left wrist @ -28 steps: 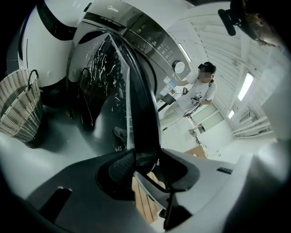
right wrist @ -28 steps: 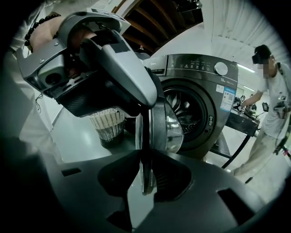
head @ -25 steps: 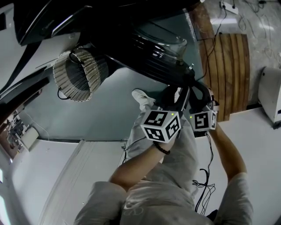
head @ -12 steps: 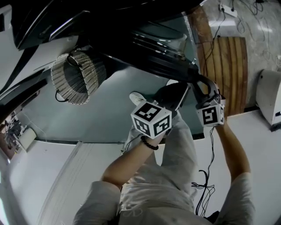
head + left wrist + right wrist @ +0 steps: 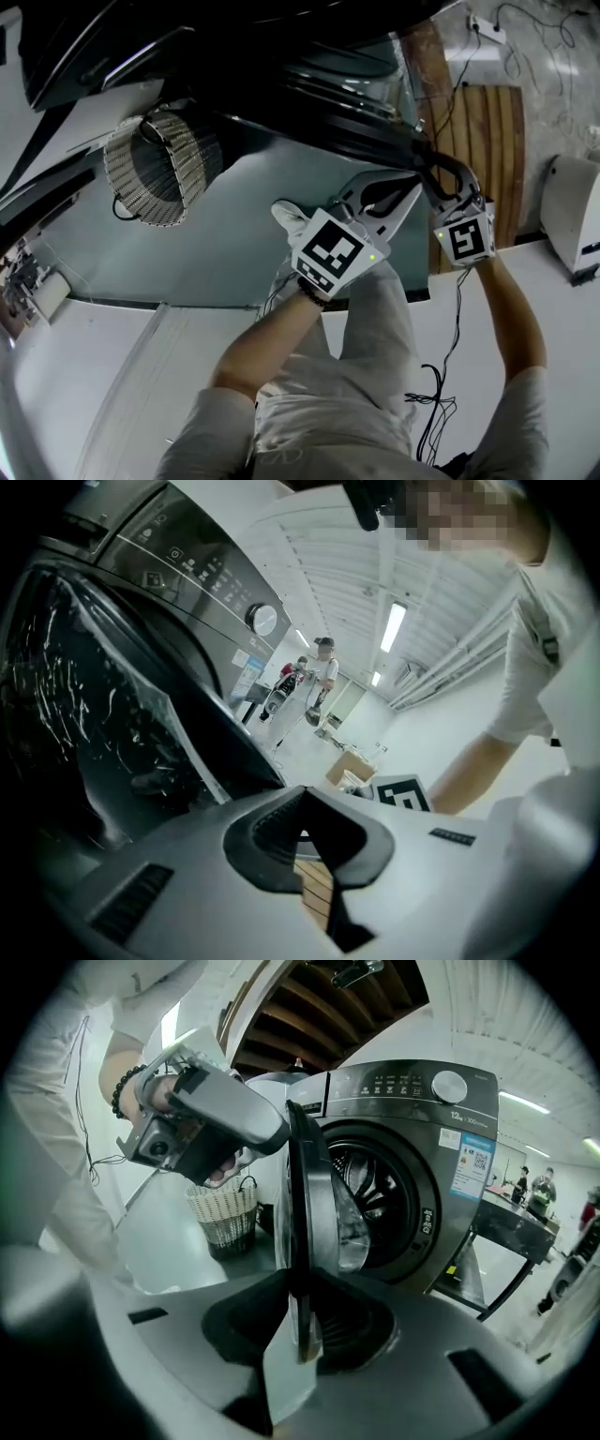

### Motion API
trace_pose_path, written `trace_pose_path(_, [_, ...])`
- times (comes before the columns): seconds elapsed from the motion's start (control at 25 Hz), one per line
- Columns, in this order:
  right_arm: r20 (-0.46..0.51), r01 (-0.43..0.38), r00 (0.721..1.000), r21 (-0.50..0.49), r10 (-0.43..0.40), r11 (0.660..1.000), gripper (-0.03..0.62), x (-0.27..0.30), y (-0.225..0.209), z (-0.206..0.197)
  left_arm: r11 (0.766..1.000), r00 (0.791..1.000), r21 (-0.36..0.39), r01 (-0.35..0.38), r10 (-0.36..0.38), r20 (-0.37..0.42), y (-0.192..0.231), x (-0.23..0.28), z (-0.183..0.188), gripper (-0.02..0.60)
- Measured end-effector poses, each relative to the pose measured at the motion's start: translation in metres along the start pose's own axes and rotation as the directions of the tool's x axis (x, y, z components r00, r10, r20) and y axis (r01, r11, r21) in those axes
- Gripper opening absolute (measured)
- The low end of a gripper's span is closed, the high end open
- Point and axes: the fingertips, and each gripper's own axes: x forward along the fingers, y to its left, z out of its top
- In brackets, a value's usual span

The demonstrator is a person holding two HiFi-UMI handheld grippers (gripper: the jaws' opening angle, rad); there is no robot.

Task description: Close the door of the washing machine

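The washing machine (image 5: 412, 1176) is dark grey, with its drum opening facing me. Its round glass door (image 5: 314, 1204) stands open, edge-on in the right gripper view. My right gripper (image 5: 298, 1321) is shut on the door's rim, which runs between the pads; the head view shows this gripper (image 5: 424, 157) at the door's edge (image 5: 375, 131). My left gripper (image 5: 411, 183) hangs just left of it, clear of the door. Its jaws (image 5: 302, 794) have just been closing and now stand shut with nothing between them. The door's glass (image 5: 94, 714) fills that view's left side.
A wicker basket (image 5: 159, 164) stands on the floor left of the machine. A wooden slatted board (image 5: 487, 141) leans at the right, with a white appliance (image 5: 577, 206) beyond it. Black cables (image 5: 441, 375) trail by my legs. People (image 5: 319, 672) stand far off.
The left gripper has closed, rolled over and pulled off the door edge. Both hands have shifted right in the head view, the right one keeping its hold on the door rim.
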Motion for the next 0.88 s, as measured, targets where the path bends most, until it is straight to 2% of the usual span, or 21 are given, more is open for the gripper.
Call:
trace_pose_path(0.28, [-0.008,-0.031,1.000,-0.050,0.030,0.998,0.094,0.006,-0.031,0.002,1.000,1.000,-0.001,-0.002,0.002,0.028,0.015,0.004,0.012,0.003])
trace_pose_path(0.6, [-0.005,0.012,1.000,-0.057,-0.013,0.998,0.107,0.017,-0.070,0.006,1.000,0.996,-0.002,-0.022,0.022,0.090,0.034,0.010,0.033,0.003])
trace_pose_path(0.88, [-0.021,-0.031,0.999,-0.113,0.029,0.993,0.110,0.026,-0.100,0.011,1.000,0.994,0.026,-0.011,0.008,0.110,0.041,0.021,0.053,0.002])
